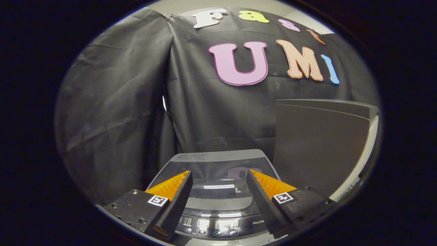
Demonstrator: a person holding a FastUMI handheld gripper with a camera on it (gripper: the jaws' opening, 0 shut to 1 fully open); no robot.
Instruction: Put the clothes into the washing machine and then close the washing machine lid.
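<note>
Gripper [218, 181]: fingers spread wide, holding nothing, above the control panel [218, 226]. Just beyond, the washing machine [205, 158] lid [218, 174] lies shut. Clothes location undetermined; scene fits either pre-loading or completion.

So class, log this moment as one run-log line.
gripper: open, empty | washer: below fingers, lid shut | grey box: beside washer
</note>
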